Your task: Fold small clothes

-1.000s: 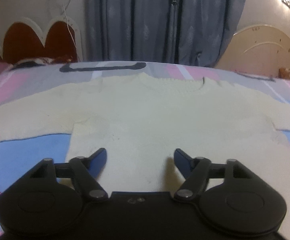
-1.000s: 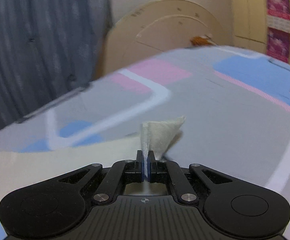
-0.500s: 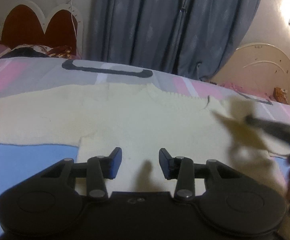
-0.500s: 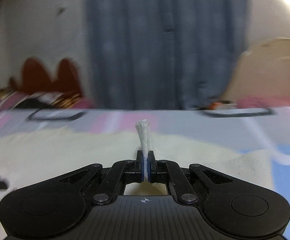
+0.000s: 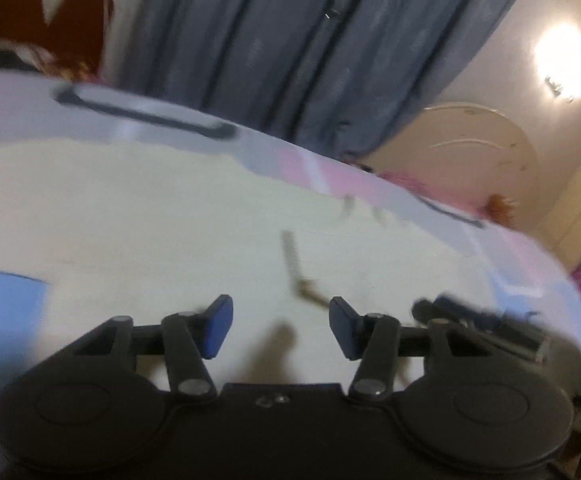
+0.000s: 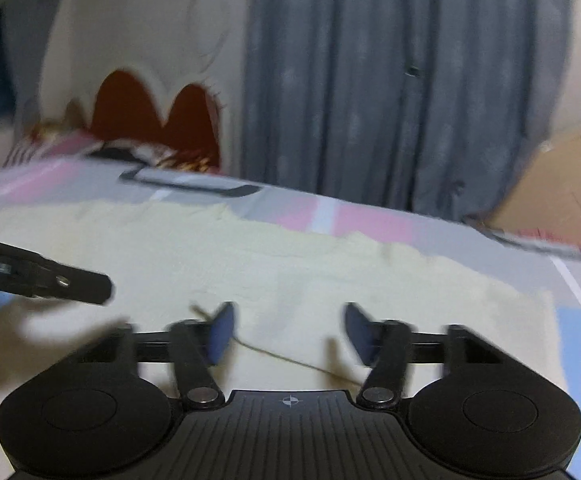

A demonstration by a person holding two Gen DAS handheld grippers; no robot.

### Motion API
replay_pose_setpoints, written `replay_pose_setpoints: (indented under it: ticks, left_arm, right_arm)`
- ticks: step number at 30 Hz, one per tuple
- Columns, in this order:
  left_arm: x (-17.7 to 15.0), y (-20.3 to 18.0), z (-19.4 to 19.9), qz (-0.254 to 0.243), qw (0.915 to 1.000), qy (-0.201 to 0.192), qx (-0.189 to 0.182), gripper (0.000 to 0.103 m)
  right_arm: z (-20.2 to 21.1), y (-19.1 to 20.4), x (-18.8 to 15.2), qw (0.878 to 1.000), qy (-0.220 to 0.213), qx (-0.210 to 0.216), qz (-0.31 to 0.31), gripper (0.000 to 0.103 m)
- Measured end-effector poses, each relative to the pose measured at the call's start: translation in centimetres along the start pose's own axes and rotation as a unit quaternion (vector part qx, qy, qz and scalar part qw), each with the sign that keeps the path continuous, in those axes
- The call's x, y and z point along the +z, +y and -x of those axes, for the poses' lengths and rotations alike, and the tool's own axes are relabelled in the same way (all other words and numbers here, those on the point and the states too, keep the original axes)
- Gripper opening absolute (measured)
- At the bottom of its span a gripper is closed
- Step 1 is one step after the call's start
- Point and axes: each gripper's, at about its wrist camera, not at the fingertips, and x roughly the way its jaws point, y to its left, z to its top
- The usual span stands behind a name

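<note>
I am holding the left gripper (image 5: 280, 330) with its blue pads spread wide and nothing between them, hovering low over the cream sweater (image 5: 130, 216). The right gripper (image 6: 288, 332) is standing just as wide, also gripping nothing, and it is showing at the right edge of the left wrist view as a dark blurred shape (image 5: 478, 326). A thin loose thread (image 6: 290, 360) is lying on the knit between the right fingers. The sweater is lying flat across the middle of the bed, and on the right its edge is looking doubled over onto the body, though blur is keeping me from being sure. I am seeing the bedsheet (image 6: 370, 220) around it, patterned in pink, blue and grey blocks with dark outlines. Beyond the bed, grey-blue curtains (image 5: 330, 48) are hanging, a scalloped red headboard (image 6: 154, 120) is standing on the left, a pale arched footboard (image 5: 470, 152) is rising on the right, and a wall lamp (image 5: 562, 64) is glowing above it.
</note>
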Motion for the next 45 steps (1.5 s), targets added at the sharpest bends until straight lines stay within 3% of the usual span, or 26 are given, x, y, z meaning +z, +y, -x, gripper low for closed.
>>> replay_pose_setpoints:
  ticks: [1, 5, 7, 8, 9, 14, 18, 23, 28, 36, 45]
  left_arm:
    - [0.1, -0.5, -1.0, -0.001, 1.0, 0.006, -0.002, 0.047]
    - [0.8, -1.6, -4.7, 0.012, 0.9993, 0.034, -0.008, 0.04]
    - [1.2, -2.3, -6.2, 0.0, 0.9992, 0.039, 0.0, 0.024]
    - [1.3, -2.6, -6.7, -0.009, 0.999, 0.044, 0.003, 0.004]
    - [1.5, -2.7, -7.1, -0.014, 0.9988, 0.046, 0.006, 0.003]
    - [2.2, -2.0, -3.6, -0.043, 0.9986, -0.013, 0.027, 0.003]
    - [2.5, 1.0, -0.1, -0.047, 0.9955, -0.049, 0.065, 0.003]
    - [2.3, 5.0, 1.2, -0.022, 0.9933, -0.041, 0.106, 0.003]
    - [1.6, 5.7, 1.2, -0.013, 0.9936, -0.033, 0.108, 0.003]
    - [2.3, 6.9, 1.4, -0.007, 0.9913, -0.054, 0.12, 0.003]
    - [2.7, 8.0, 0.0, -0.019, 0.9919, -0.03, 0.122, 0.004]
  right_arm:
    - [0.3, -0.9, 0.0, 1.0, 0.008, -0.009, -0.016, 0.021]
    - [1.6, -4.1, -0.5, 0.998, 0.03, -0.022, -0.059, 0.02]
    - [1.8, -5.1, -0.9, 0.996, 0.04, -0.027, -0.072, 0.02]
    - [2.5, -5.2, -1.2, 0.995, 0.045, -0.033, -0.078, 0.02]
    - [2.7, -5.6, -1.5, 0.994, 0.051, -0.035, -0.085, 0.02]
    - [3.8, -6.6, -2.3, 0.992, 0.053, -0.032, -0.107, 0.021]
    - [4.4, -6.8, -2.6, 0.992, 0.05, -0.031, -0.109, 0.021]
    - [4.3, -6.8, -2.7, 0.992, 0.048, -0.03, -0.109, 0.021]
    - [4.0, -6.6, -2.6, 0.993, 0.051, -0.035, -0.104, 0.021]
    - [4.0, -6.3, -2.6, 0.993, 0.053, -0.038, -0.095, 0.02]
    - [4.9, -6.3, -2.4, 0.994, 0.037, -0.035, -0.096, 0.02]
